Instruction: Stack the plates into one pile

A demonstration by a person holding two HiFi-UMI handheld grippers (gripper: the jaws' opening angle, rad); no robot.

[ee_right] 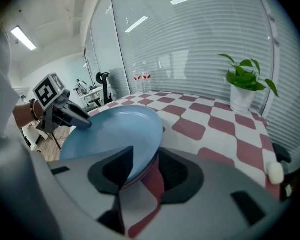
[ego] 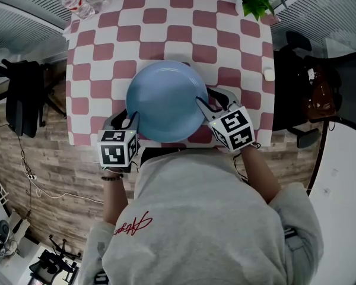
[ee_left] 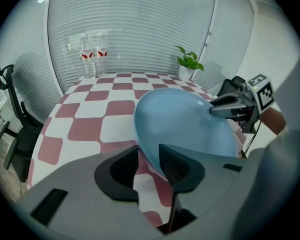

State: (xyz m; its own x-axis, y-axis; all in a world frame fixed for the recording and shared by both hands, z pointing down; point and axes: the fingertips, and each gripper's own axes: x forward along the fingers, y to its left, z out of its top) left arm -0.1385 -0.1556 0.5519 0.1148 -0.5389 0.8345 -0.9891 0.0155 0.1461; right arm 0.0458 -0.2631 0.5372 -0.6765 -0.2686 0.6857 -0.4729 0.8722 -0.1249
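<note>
While both tools flank the blue plate [ego: 166, 103] at the near edge of the counter [ego: 166, 22], this looks like the set-down step. The left tool [ee_left: 149, 160] is about half closed and pinches the plate's rim. The right tool [ee_right: 144, 168] stands wider: the rim lies between its jaws with a gap beside one pad, so I judge it loose. A reddish rim [ee_right: 146, 171] under the plate may be the pile. Next, likely: free the left side, then back both tools straight out without dragging the plate.
</note>
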